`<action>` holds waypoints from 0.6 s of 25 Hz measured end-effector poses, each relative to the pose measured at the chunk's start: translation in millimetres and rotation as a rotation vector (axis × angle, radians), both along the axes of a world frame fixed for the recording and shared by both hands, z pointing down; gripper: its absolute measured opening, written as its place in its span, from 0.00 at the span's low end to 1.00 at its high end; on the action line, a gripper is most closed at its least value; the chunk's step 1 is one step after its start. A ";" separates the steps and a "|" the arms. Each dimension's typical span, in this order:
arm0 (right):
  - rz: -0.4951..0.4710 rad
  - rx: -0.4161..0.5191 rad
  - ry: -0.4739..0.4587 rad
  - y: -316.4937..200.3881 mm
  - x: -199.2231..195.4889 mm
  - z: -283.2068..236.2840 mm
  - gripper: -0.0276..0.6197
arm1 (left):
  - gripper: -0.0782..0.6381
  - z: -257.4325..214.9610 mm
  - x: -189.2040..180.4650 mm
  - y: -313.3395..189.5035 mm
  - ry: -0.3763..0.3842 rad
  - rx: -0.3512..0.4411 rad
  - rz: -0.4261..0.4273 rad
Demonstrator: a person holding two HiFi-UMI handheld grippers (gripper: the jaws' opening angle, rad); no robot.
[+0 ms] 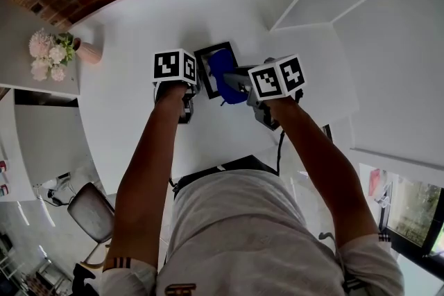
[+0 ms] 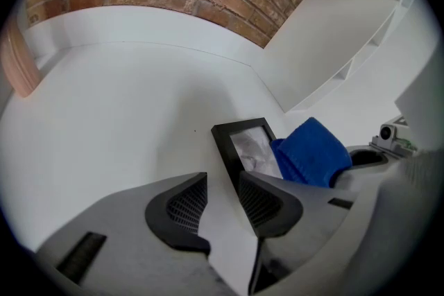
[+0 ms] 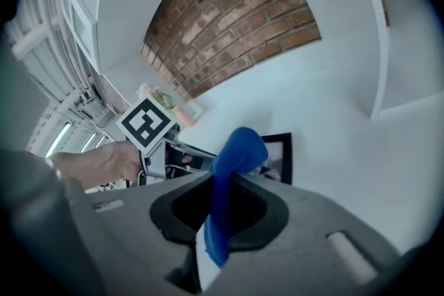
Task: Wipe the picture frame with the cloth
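Nearest in head view: grey shirt (image 1: 236,232), both forearms (image 1: 149,170) stretched out over white desk (image 1: 132,93). Right claw (image 3: 218,218) clamped on blue cloth (image 3: 236,149), folded wad sticking out ahead of the jaws. Picture frame (image 3: 281,156) flat on desk just beyond right claw tips, cloth bunched over its glass. Probably in contact, not confirmable.

Left claw (image 2: 222,197) jaws apart, nothing gripped. Frame's near black edge running in between them, close along the right-hand jaw. Touching or not: can't tell.

Step in hand, by the look of it: wipe pass on the glass, left claw bracing. Next: sweep cloth across glass and out over black border with light downward pressure. Keep left claw against that edge to stop sliding on the smooth desk.
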State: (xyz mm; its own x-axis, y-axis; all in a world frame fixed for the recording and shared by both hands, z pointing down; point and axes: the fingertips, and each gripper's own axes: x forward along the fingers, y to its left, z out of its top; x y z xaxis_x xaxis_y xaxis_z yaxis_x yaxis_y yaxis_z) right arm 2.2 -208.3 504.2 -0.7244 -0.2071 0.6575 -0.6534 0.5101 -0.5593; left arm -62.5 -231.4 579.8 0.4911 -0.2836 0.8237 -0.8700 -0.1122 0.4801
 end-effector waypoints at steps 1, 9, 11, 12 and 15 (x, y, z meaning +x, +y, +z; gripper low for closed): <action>-0.006 -0.005 -0.007 4.4 -6.5 0.9 0.12 | 0.30 0.0 0.0 0.3 0.001 0.000 0.000; -0.016 -0.050 0.021 17.4 -27.8 26.0 0.12 | 0.30 0.3 0.1 0.8 0.001 0.002 0.004; -0.012 -0.057 0.041 16.5 -26.7 33.9 0.12 | 0.30 0.2 0.3 1.1 0.002 0.002 0.005; -0.010 -0.057 0.052 15.6 -24.8 36.9 0.12 | 0.30 0.0 0.4 1.2 0.002 0.002 0.005; -0.002 -0.052 0.081 11.4 -14.4 41.6 0.12 | 0.30 -0.4 0.4 0.6 0.004 0.004 0.005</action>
State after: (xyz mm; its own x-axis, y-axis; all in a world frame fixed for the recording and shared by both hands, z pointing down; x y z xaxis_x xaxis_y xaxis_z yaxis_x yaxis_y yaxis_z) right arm -12.2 -196.9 545.8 -0.6686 -0.1696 0.7240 -0.6968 0.4830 -0.5303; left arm -62.1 -230.7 579.5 0.4960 -0.2846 0.8204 -0.8674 -0.1185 0.4833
